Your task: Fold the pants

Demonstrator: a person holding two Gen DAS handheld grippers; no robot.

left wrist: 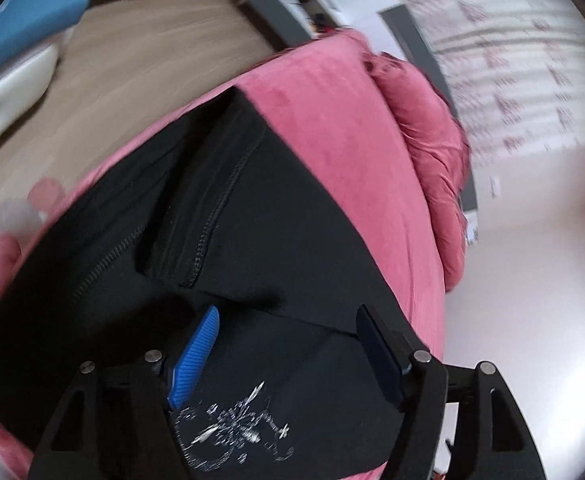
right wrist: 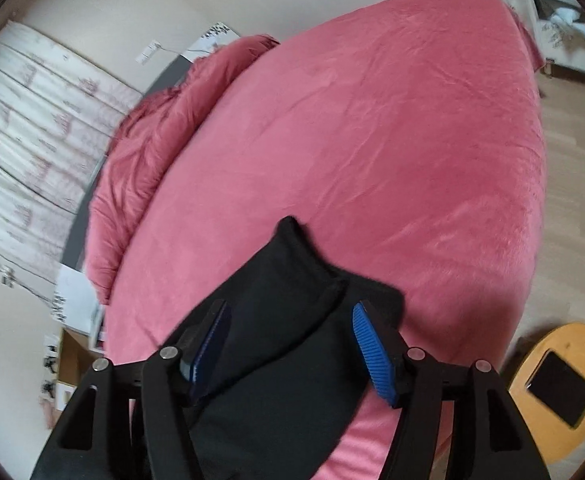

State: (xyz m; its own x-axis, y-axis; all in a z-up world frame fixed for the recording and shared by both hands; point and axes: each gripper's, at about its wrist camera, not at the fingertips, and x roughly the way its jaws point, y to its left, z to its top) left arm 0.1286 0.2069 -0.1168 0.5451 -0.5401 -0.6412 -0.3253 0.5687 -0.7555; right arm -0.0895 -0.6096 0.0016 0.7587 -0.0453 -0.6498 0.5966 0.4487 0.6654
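Observation:
Black pants (left wrist: 252, 240) lie spread on a pink bed (left wrist: 332, 128), showing a stitched seam and a silver embroidered motif (left wrist: 232, 432) near the camera. My left gripper (left wrist: 288, 312) hovers open over them, and its blue pads (left wrist: 198, 356) stand wide apart without pressing the cloth. In the right wrist view a narrower folded end of the pants (right wrist: 288, 320) reaches onto the bed (right wrist: 372, 140). My right gripper (right wrist: 290, 306) is open there too, one finger on each side of the black cloth and nothing pinched.
A bunched pink duvet (right wrist: 152, 140) lies along the bed's far side by a patterned curtain (right wrist: 24, 128). A round yellow stool (right wrist: 564, 384) carrying a dark flat device (right wrist: 560, 392) stands on the wooden floor (right wrist: 572, 200). A cardboard box (right wrist: 72, 360) sits by the wall.

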